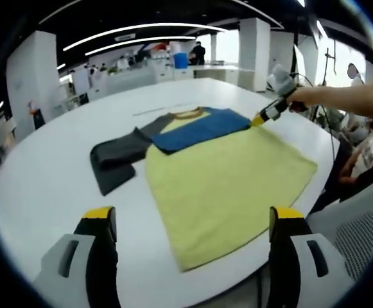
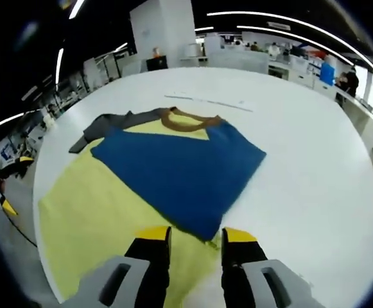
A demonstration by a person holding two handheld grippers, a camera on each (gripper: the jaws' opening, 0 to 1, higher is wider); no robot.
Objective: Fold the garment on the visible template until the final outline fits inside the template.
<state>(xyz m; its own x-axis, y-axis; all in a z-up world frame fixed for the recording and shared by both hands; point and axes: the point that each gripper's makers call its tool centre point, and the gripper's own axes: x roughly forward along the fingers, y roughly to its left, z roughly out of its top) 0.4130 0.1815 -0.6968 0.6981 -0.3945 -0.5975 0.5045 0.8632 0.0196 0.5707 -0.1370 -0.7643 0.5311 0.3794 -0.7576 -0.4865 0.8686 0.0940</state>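
Note:
A yellow shirt [image 1: 225, 186] lies flat on the round white table [image 1: 45, 186], its brown collar [image 2: 189, 120] pointing away. Its grey sleeve [image 1: 112, 160] is spread out to the side. The blue sleeve [image 2: 180, 170] is folded across the chest, and its end lies just in front of my right gripper [image 2: 196, 236]. That gripper's jaws stand a little apart over the cloth, with yellow fabric showing between them. In the left gripper view the right gripper [image 1: 261, 118] touches down at the blue sleeve's [image 1: 202, 128] corner. My left gripper [image 1: 192, 217] hangs wide open near the hem, holding nothing.
A thin line of marks [image 2: 205, 99] runs across the table beyond the collar. A person's arm [image 1: 346, 96] reaches in from the right. A chair [image 1: 359, 237] stands by the table's edge. Desks and people fill the office behind.

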